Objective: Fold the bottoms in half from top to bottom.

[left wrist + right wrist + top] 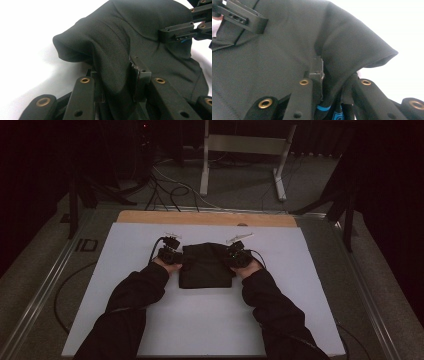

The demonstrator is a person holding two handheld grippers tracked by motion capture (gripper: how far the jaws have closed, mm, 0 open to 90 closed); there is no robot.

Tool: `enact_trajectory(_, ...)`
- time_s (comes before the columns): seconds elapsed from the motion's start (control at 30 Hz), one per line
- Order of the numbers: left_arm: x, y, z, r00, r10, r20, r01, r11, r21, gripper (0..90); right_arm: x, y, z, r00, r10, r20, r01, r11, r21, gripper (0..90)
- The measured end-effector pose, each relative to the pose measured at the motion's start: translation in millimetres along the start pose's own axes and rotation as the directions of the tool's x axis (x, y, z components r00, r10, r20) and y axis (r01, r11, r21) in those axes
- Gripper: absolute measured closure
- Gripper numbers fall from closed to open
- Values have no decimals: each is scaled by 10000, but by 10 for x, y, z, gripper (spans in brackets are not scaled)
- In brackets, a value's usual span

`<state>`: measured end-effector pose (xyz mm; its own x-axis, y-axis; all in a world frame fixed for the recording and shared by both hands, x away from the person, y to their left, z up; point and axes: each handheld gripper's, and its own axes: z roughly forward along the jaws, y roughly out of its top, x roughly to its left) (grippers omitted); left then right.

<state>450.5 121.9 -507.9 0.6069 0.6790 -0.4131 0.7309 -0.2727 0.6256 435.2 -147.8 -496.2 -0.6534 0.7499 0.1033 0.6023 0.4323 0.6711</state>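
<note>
The dark cloth (206, 265) I am handling lies folded near the middle of the frame in the high view, a roughly square black bundle on the white board (125, 270), its edges running nearly parallel to the board's. In my left gripper view the fabric (140, 32) reads as a fine-knit, very dark green or black (hard to say which in this light), bunched up into a raised fold with a rolled hem at centre left. In my right gripper view the same cloth (274, 50) rises to a peak towards the right, with a stitched seam at lower left.
</note>
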Motion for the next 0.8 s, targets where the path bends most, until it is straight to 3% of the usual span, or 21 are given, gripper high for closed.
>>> enact_trajectory(0.27, 17, 55, 43, 9995, 179, -250, -176, 9998, 123, 681, -24, 74, 22, 9998, -48, 177, 46, 9999, 121, 764)
enact_trajectory(0.57, 33, 68, 102, 9985, 148, -518, -131, 9994, 329, 637, -58, 23, 63, 9997, 157, 173, -160, 9997, 205, 750)
enact_trajectory(0.67, 25, 63, 86, 9983, 318, -482, -293, 9983, 502, 471, -47, 0, 66, 9990, -7, 448, -2, 9998, 204, 667)
enact_trajectory(0.8, 4, 57, 41, 9989, 305, -351, -289, 9986, 447, 377, -84, -1, 20, 9979, 123, 633, -132, 9998, 147, 578)
